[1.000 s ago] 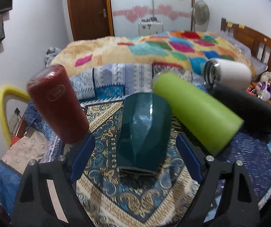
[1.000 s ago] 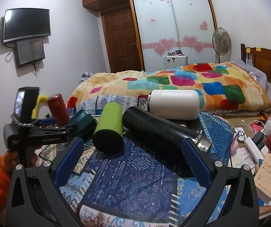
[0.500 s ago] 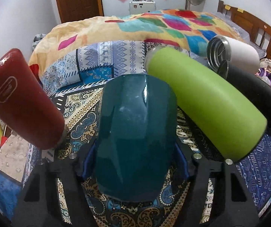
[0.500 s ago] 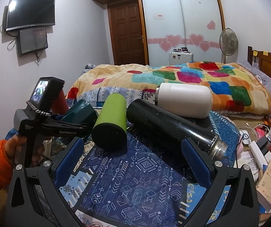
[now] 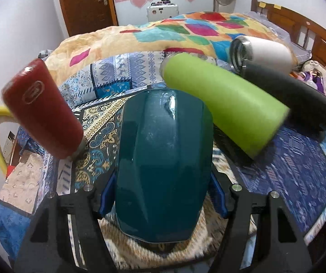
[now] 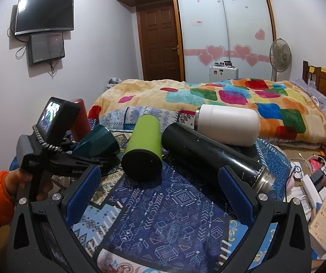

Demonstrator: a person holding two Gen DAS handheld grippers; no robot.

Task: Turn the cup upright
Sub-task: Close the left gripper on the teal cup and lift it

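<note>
Two pads on a slick teal cup

Both blue pads (image 5: 105, 194) of the left gripper (image 5: 163, 195) clamp the teal cup (image 5: 163, 159), which lies on its side near the left edge of the patterned cloth (image 6: 169, 213). Its glossy, tapering wall could slip out mid-turn, and the swing could knock the green bottle (image 5: 222, 107) lying just beside it. Over the cloth's near edge, the right gripper (image 6: 160, 193) gapes, grasping nothing.
</note>
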